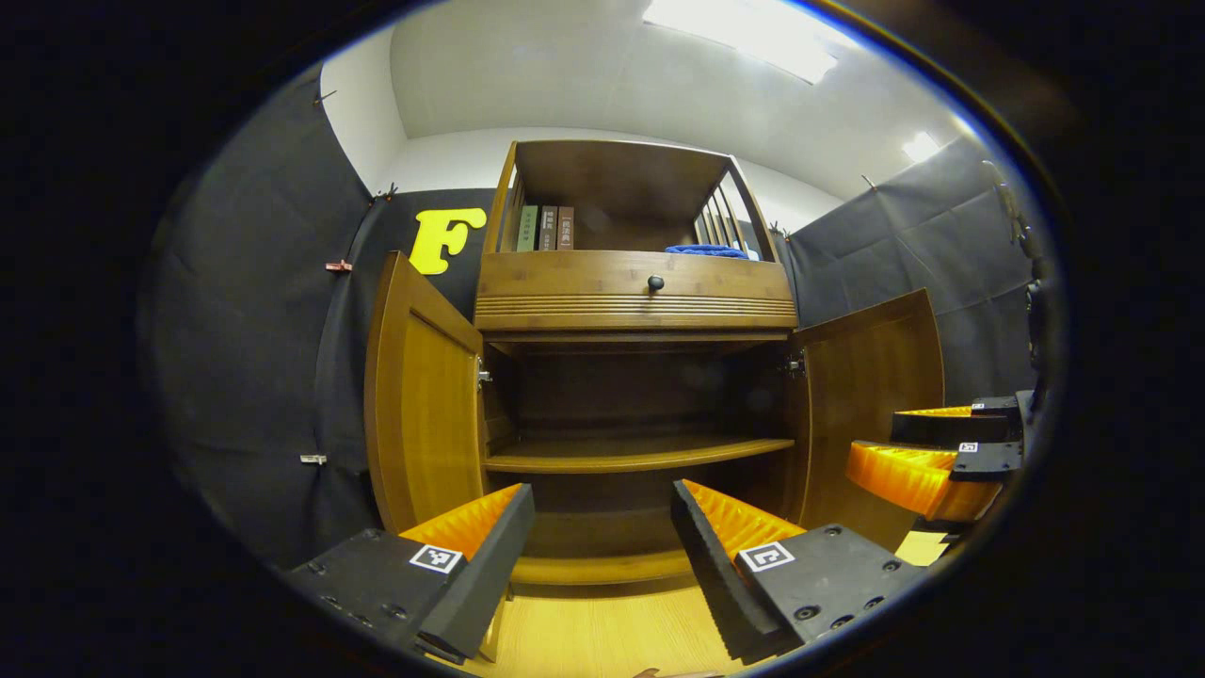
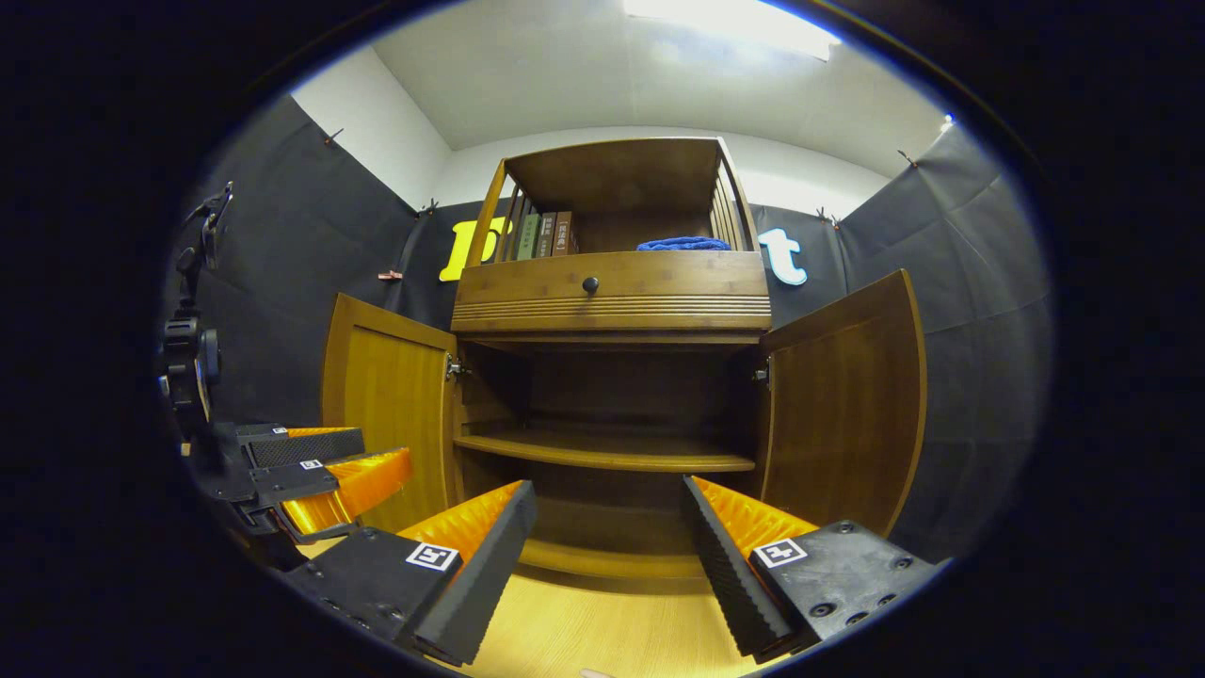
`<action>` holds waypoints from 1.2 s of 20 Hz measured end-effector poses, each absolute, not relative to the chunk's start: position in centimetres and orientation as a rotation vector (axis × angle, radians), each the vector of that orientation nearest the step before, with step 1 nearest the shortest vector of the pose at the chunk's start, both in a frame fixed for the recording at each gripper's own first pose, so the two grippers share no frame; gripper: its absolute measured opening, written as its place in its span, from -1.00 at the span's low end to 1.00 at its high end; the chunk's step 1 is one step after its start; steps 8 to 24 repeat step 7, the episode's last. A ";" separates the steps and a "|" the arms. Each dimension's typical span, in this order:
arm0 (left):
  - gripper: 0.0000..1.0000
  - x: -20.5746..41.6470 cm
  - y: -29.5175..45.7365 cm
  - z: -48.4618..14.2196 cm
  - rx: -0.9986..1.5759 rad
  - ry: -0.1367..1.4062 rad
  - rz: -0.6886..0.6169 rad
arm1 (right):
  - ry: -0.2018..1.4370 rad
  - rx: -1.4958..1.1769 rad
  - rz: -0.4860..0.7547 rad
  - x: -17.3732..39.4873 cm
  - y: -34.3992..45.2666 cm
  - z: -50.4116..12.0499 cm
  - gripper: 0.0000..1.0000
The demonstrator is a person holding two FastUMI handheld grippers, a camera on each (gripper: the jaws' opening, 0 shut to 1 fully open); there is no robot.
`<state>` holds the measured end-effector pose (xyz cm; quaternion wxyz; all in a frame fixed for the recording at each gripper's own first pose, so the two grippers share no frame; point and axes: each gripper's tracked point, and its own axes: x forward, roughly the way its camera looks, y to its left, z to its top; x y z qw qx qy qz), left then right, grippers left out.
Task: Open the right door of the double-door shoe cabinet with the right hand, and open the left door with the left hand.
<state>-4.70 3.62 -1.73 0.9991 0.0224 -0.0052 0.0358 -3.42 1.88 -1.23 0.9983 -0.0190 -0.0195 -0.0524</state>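
I count 1 shoe cabinet | 2 doors, left door, right door | 1 drawer | 3 books | 1 blue cloth | 2 grippers, left gripper, right gripper

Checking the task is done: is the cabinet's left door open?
Open: the brown wooden left door stands swung out on its hinges, baring the inner shelf.

Books upright, far ahead and high above fingers, left end of upper open shelf. Folded blue cloth same shelf, ahead-right. Drawer with round black knob just beneath. Wooden floor directly below fingers. Ceiling light overhead, up-right.
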 end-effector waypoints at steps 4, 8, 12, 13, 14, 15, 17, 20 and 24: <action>0.82 -4.4 3.5 -1.8 0.044 -0.010 0.067 | -0.038 -0.042 -0.108 -3.4 1.8 -1.2 0.95; 0.82 -4.4 3.6 -2.0 0.048 -0.009 0.066 | -0.040 -0.044 -0.105 -3.4 1.9 -1.2 0.95; 0.82 -4.4 3.6 -2.0 0.048 -0.009 0.066 | -0.040 -0.044 -0.105 -3.4 1.9 -1.2 0.95; 0.82 -4.4 3.6 -2.0 0.048 -0.009 0.066 | -0.040 -0.044 -0.105 -3.4 1.9 -1.2 0.95; 0.82 -4.4 3.6 -2.0 0.048 -0.009 0.066 | -0.040 -0.044 -0.105 -3.4 1.9 -1.2 0.95; 0.82 -4.4 3.6 -2.0 0.048 -0.009 0.066 | -0.040 -0.044 -0.105 -3.4 1.9 -1.2 0.95; 0.82 -4.4 3.6 -2.0 0.048 -0.009 0.066 | -0.040 -0.044 -0.105 -3.4 1.9 -1.2 0.95; 0.82 -4.4 3.6 -2.0 0.048 -0.009 0.066 | -0.040 -0.044 -0.105 -3.4 1.9 -1.2 0.95; 0.82 -4.4 3.6 -2.0 0.048 -0.009 0.066 | -0.040 -0.044 -0.105 -3.4 1.9 -1.2 0.95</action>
